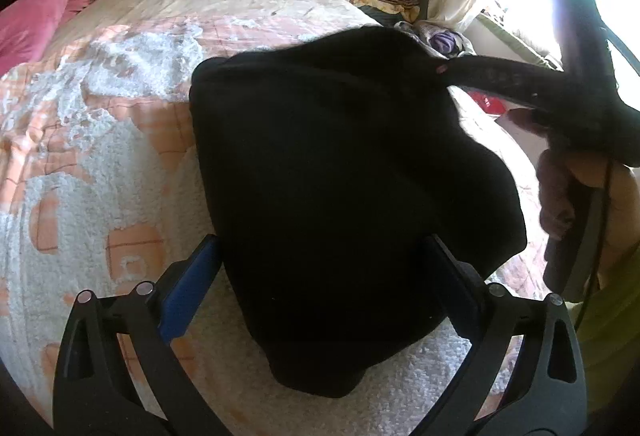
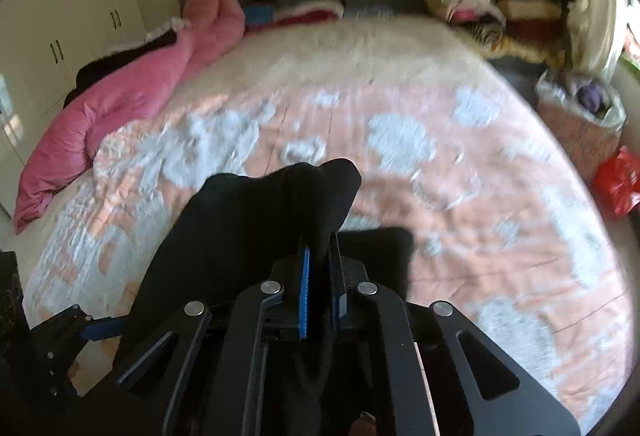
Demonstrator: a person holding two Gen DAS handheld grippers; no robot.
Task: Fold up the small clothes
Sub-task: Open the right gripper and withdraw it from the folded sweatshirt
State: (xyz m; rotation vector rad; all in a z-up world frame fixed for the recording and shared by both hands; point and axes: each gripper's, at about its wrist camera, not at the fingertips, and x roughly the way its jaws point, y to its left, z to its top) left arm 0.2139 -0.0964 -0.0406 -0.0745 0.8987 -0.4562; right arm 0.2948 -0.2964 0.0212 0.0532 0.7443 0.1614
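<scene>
A black garment (image 1: 344, 195) is lying on the bed (image 1: 120, 155), spread over the peach and white blanket near the bed's front edge. The left tool (image 1: 320, 276) is hovering over the garment's near end with its jaws standing wide apart, gripping nothing. The right tool (image 2: 320, 256) is pinching a bunched corner of the garment, jaws clamped tight on the cloth and lifting it off the bed.
</scene>
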